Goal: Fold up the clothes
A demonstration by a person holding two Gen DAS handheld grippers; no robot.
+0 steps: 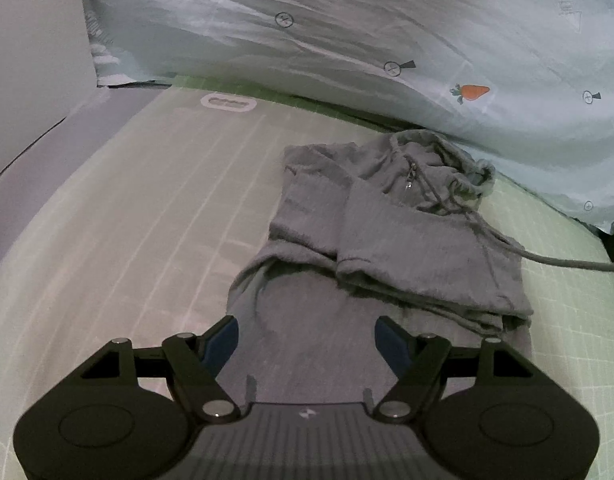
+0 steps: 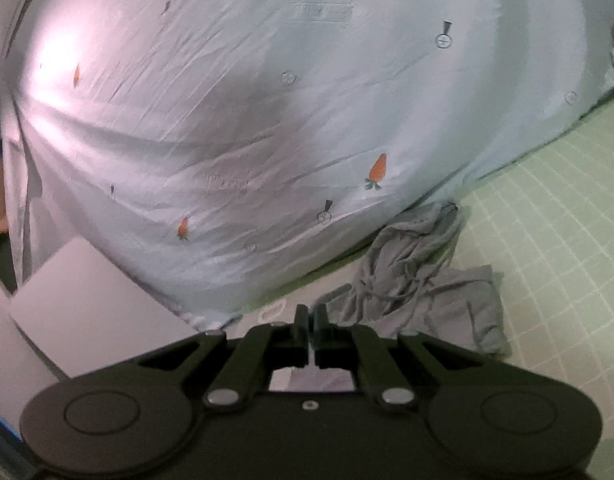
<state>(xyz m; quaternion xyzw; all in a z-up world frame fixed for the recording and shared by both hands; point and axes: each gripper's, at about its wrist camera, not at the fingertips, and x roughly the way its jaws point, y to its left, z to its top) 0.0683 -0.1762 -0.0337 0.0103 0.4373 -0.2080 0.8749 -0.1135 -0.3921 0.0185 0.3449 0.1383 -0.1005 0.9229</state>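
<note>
Grey fleece zip hoodie (image 1: 387, 236) lies partly folded on the green grid mat (image 1: 567, 300) beside the pale carrot-print quilt (image 1: 347, 32); left gripper (image 1: 307, 344), spread and empty, should pinch the near hem squarely, while right gripper (image 2: 311, 320) hovers clenched, empty.

Grey hoodie (image 1: 387, 240), partly folded, on mat
</note>
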